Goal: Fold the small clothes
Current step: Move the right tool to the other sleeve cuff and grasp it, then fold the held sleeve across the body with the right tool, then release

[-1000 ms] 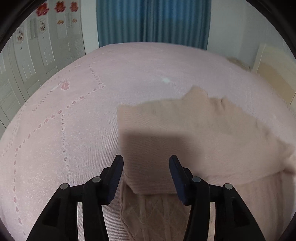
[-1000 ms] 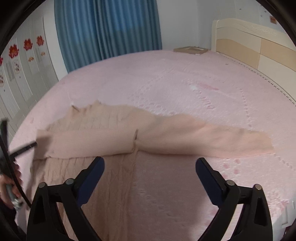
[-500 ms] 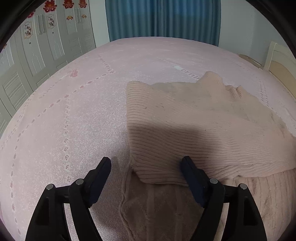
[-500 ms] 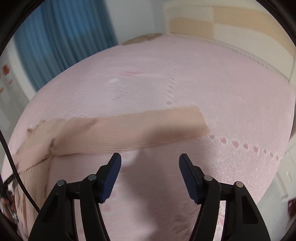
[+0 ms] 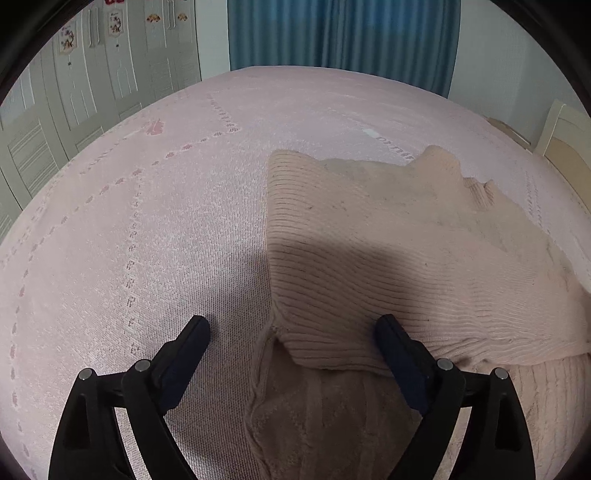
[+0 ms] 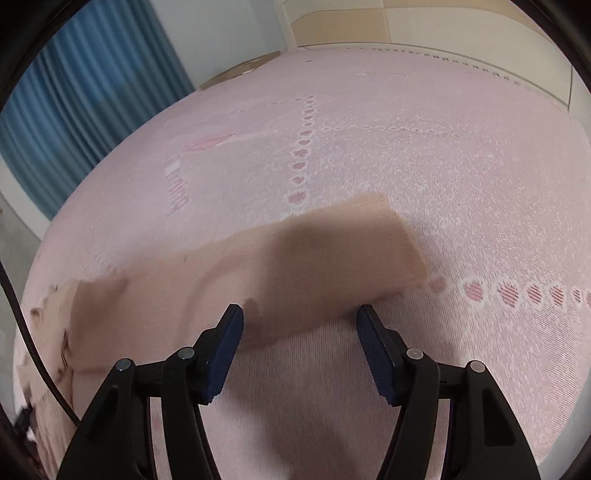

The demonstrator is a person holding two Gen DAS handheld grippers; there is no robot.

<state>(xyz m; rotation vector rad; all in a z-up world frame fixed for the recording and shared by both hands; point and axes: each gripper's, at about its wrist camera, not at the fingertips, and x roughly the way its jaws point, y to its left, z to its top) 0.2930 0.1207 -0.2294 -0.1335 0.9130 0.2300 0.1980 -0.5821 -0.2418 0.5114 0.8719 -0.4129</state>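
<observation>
So, quick rundown of the scene:

Bed: a pink bedspread [image 5: 155, 236] with rows of little woven hearts covers the whole surface.
Sweater: a peach knit sweater [image 5: 406, 258] lies flat on the bed, in the right half of the left wrist view. One ribbed sleeve is folded across the body, cuff end nearest the camera.
Other sleeve: in the right wrist view the second sleeve [image 6: 295, 266] stretches out flat to the right over the bedspread, a bit blurred, cuff at the far right end.
Left tongs: the left tongs [image 5: 293, 328] are wide and opening. The folded cuff sits between the fingers, but the pads don't press on it; the left finger is over bare bedspread.
Right tongs: the right tongs [image 6: 299, 317] are about half open, hanging right at the near edge of the stretched sleeve, gripping nothing.
Cable: a black cable [image 6: 26, 328] runs down the left edge of the right wrist view.
Room: blue curtain [image 5: 340, 33] at the far side, white wardrobe doors [image 5: 92, 74] on the left, pale headboard [image 6: 424, 22] at the far end.
</observation>
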